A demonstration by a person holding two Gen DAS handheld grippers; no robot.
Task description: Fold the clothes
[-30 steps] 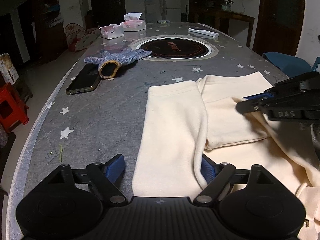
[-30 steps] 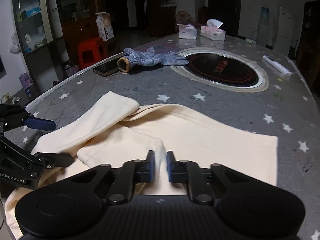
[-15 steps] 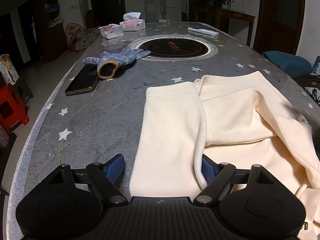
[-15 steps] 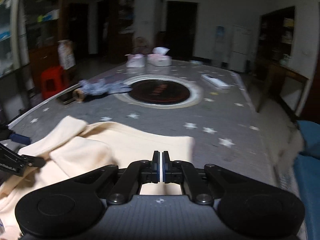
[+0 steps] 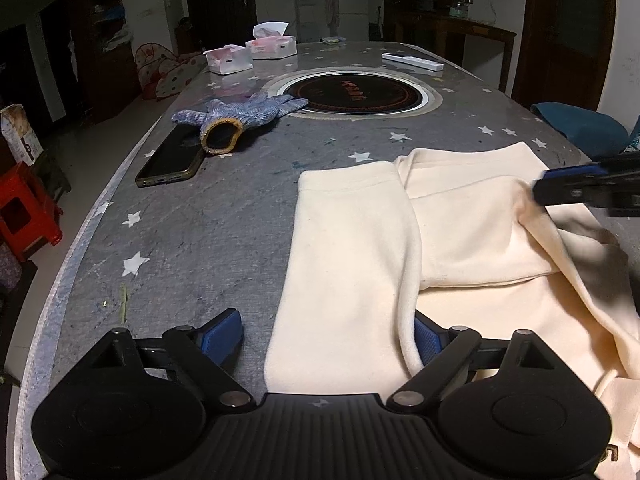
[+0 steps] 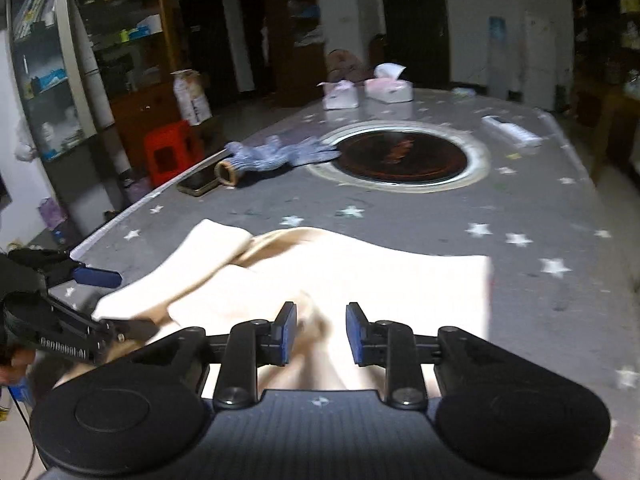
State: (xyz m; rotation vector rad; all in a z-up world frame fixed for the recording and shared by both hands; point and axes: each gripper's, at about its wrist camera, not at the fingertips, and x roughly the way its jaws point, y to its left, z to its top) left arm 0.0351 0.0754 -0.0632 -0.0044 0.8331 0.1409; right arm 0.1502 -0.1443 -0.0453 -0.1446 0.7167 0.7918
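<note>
Straddling a folded sleeve (image 5: 352,248) on the surface (image 5: 208,232), the left gripper (image 5: 324,338) gapes wide; the right gripper (image 6: 322,334), jaws just opening, stands narrowly parted over the garment (image 6: 384,276).

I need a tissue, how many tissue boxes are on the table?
2. One tissue box sits at the table's far end, left of the round cooktop; the second tissue box is beside it, a tissue sticking up.

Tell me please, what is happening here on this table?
A person is folding a cream garment on a grey starred table, holding a gripper in each hand. The left gripper stands wide open around the folded sleeve, not pinching it. The right gripper has just been opening, its jaws apart above the cloth. A knitted glove and a phone lie beyond.
</note>
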